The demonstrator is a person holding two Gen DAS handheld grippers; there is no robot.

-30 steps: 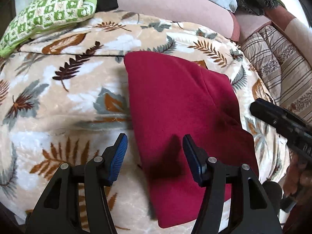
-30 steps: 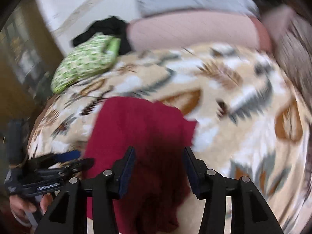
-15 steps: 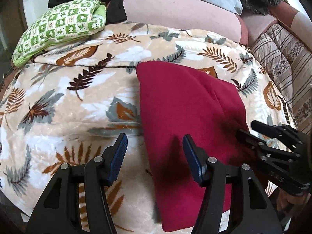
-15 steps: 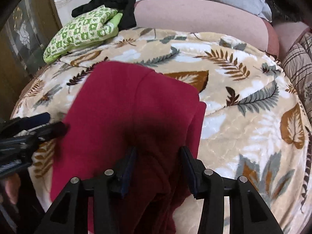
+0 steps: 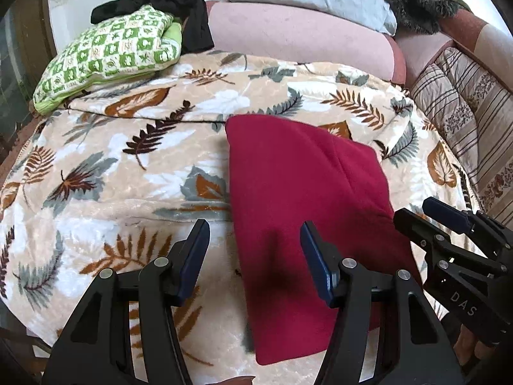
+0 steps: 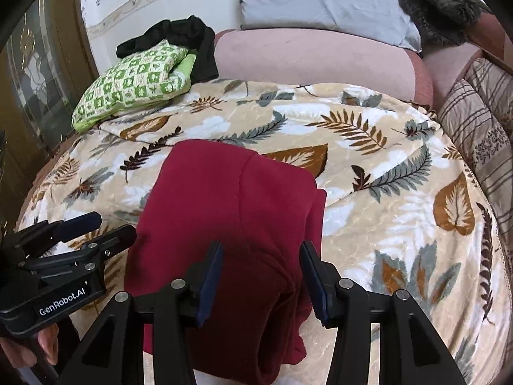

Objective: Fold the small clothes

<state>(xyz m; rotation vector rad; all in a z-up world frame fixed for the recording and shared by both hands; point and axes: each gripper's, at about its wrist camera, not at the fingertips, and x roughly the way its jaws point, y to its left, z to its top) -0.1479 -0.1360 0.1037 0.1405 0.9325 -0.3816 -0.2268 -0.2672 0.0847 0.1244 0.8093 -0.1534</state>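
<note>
Leaf-patterned blanket [image 5: 134, 173] covers a sofa, with a folded red garment [image 5: 298, 186] lying flat on it. Both grippers tilt down toward it, hovering. Left gripper [image 5: 255, 258] hangs released over its near left edge; right gripper [image 6: 261, 280] spread above its rumpled near right side, grasping nothing.

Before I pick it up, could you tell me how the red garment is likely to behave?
The red garment will probably flop and unfold, since it lies in soft layers. It looks like thick fleece, so it is likely grippy, and may drag on the plush blanket.
</note>
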